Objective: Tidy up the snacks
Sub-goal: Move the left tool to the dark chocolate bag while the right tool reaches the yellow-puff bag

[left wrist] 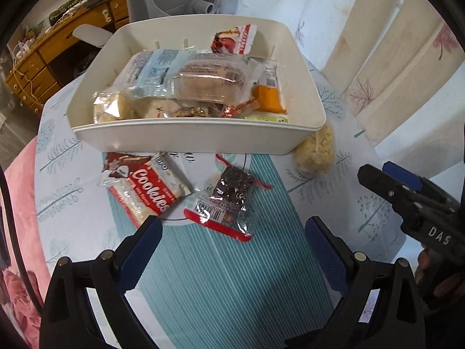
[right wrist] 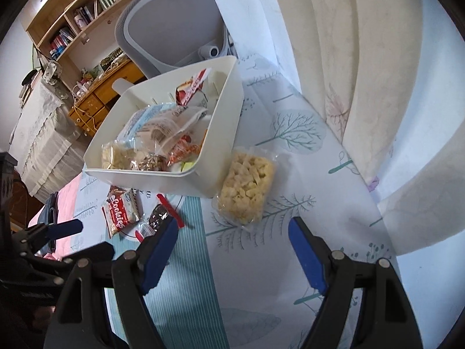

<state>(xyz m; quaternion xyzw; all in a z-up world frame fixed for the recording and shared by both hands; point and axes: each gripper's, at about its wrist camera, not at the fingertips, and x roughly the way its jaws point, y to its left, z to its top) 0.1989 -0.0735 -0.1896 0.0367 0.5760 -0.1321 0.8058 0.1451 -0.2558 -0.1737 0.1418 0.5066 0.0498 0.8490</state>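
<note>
A white bin holds several wrapped snacks. On the table in front of it lie a red Cookies pack, a dark brownie bar in clear wrap and a pale puffed-rice bar at the bin's right corner. My left gripper is open and empty, just short of the brownie bar. My right gripper is open and empty, just short of the puffed-rice bar; it shows at the right in the left wrist view.
The table has a tree-print cloth and a teal striped mat. A grey chair stands behind the bin, a curtain at the right, a wooden desk at the far left.
</note>
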